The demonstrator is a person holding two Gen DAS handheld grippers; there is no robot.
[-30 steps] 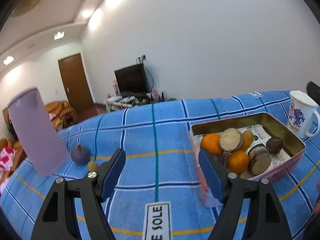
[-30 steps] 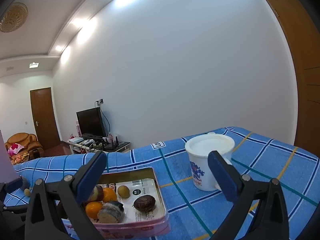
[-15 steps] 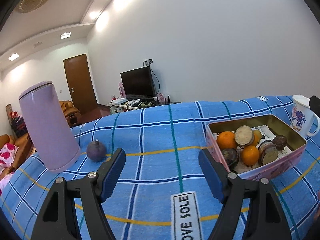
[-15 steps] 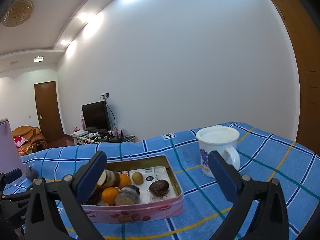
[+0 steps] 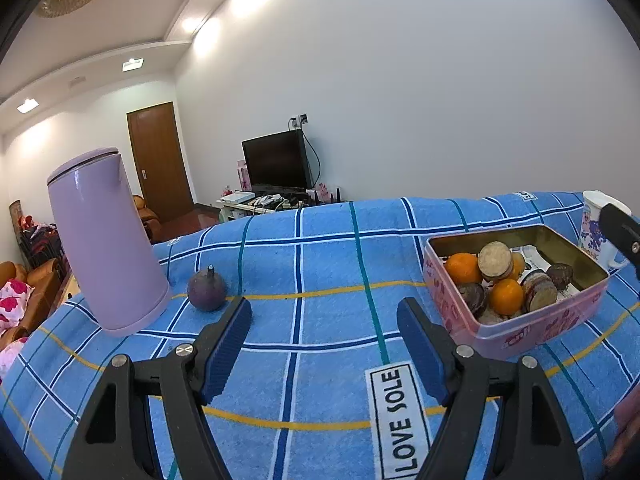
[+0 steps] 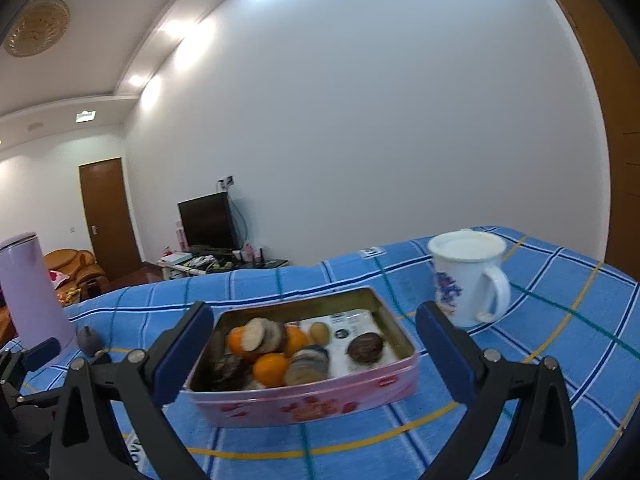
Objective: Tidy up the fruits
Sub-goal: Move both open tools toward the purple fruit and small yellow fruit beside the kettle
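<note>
Left tongs (image 5: 324,316) stood wide and empty over the blue checked cloth (image 5: 328,264) on the counter. Purple mangosteen (image 5: 207,289) sat just ahead of their left finger, beside the lilac kettle (image 5: 105,240). Pink tin (image 5: 516,332) with oranges (image 5: 506,297) and sliced pieces lay to their right. Right tongs (image 6: 310,316) were wide too, empty, with the tin (image 6: 304,400) between and just beyond the fingers. White mug (image 6: 466,282) stood ahead of their right finger.
</note>
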